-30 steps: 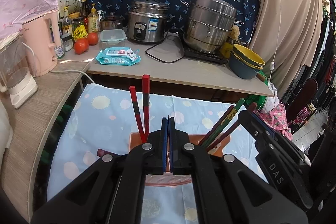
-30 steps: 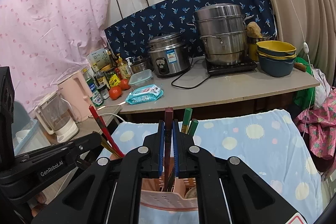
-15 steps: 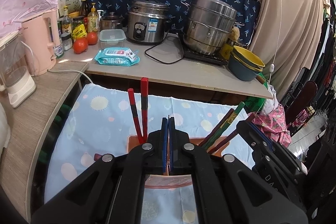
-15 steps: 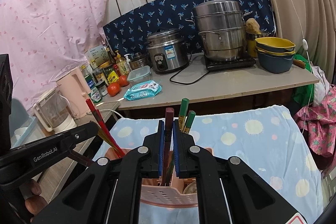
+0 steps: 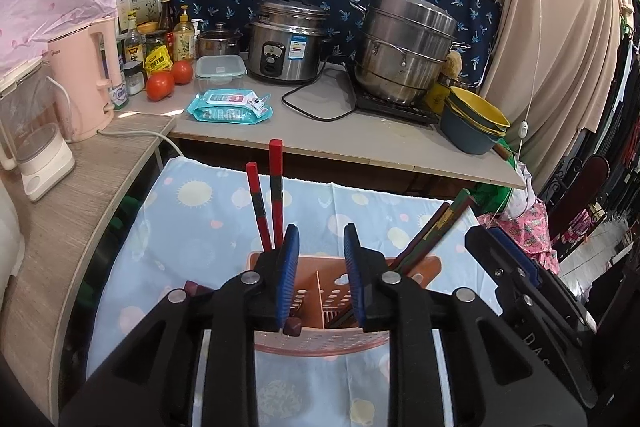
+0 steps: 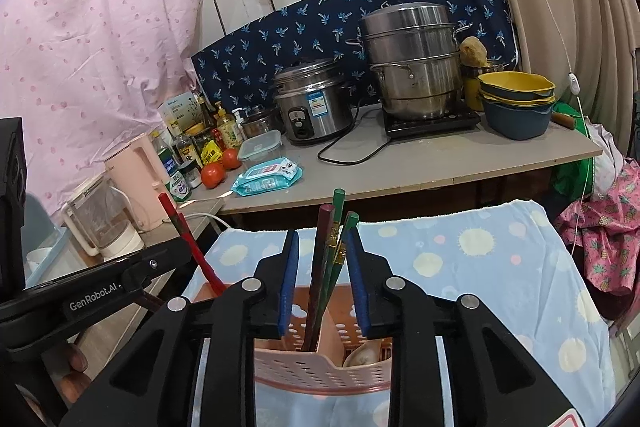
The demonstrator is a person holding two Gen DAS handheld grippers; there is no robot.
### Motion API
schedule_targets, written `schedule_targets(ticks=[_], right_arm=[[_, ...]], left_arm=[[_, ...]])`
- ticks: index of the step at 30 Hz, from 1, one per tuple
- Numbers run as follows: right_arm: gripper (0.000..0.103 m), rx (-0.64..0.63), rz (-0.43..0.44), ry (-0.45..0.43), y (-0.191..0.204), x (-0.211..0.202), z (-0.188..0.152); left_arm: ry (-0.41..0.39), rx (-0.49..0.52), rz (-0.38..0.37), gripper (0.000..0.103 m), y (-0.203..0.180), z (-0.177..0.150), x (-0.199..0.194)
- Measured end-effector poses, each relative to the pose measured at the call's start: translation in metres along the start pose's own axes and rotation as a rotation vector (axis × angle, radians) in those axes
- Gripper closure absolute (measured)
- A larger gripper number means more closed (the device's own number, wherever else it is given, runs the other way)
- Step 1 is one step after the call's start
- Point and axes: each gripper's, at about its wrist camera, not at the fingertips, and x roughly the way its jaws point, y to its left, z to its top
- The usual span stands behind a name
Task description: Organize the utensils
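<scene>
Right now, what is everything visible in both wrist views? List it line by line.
Utensil basket: 1, pink, on the blue cloth.
Red chopsticks: 2, upright in basket, left side.
Green chopsticks: 2, in basket, with a maroon one.
Rice cooker: 1, steel, on counter.
Steamer pot: 1, steel, on counter.
Tomatoes: 2, red.
Wipes pack: 1, teal.
Kettle: 1, pink.
Bowls: stack, yellow and blue.
Left gripper: open.
Right gripper: open.

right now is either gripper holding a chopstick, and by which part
Nothing is held. The left gripper and right gripper are both open; the chopsticks stand loose in the pink holder.
</scene>
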Motion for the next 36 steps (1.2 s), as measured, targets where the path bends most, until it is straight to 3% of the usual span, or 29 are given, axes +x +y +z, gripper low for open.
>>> schedule_targets(ticks=[6, 13, 19, 22, 32, 36], right_arm=[[0.071, 0.001, -0.004, -0.016, -0.001, -0.013, 0.002], [0.063, 0.003, -0.005, -0.017, -0.002, -0.036, -0.005], [0.054, -0.007, -0.01, 0.002, -0.004, -0.06, -0.021], [0.051, -0.003, -0.017, 0.009, -0.005, -0.072, -0.03], [0.05, -0.03, -0.071, 0.077, 0.001, -0.102, -0.068], [0.05, -0.048, -0.092, 0.111, 0.005, -0.106, -0.081]], left_arm=[[-0.013, 0.016, 0.016, 0.079, -0.006, -0.003, -0.012], [-0.05, 0.06, 0.088, 0.048, -0.019, -0.017, -0.036], [-0.045, 0.089, 0.138, 0.041, -0.025, -0.038, -0.054], [-0.04, 0.092, 0.155, 0.03, -0.026, -0.05, -0.061], [0.007, 0.102, 0.19, 0.03, -0.023, -0.088, -0.074], [0.025, 0.093, 0.202, 0.025, -0.018, -0.101, -0.078]])
